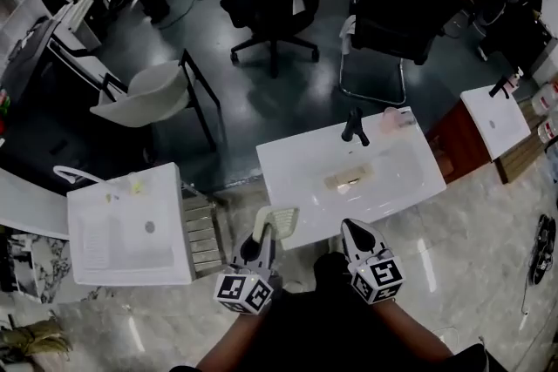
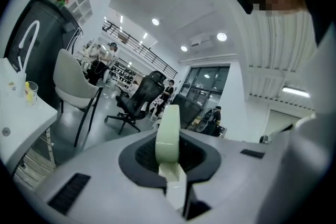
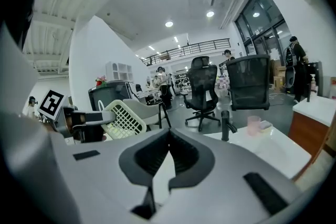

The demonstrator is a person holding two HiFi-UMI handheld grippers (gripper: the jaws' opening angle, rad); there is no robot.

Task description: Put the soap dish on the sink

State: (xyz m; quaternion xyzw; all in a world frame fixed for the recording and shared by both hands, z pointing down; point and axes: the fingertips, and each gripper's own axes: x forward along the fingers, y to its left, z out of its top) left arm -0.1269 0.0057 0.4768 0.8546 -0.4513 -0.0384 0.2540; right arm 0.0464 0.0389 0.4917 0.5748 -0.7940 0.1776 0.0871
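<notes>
Head view shows the left gripper (image 1: 264, 240) squeezing one end of the pale green soap dish (image 1: 277, 220). The dish is up in the air, right by the front left corner of the white sink (image 1: 296, 174). The right gripper (image 1: 355, 231) is pinched shut with nothing in it, near the sink's front edge.

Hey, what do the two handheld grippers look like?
Both the left gripper and the right gripper are light grey and tapered, with black-lined jaws. Each carries a cube with black-and-white square markers near the hand. No cables show.
</notes>
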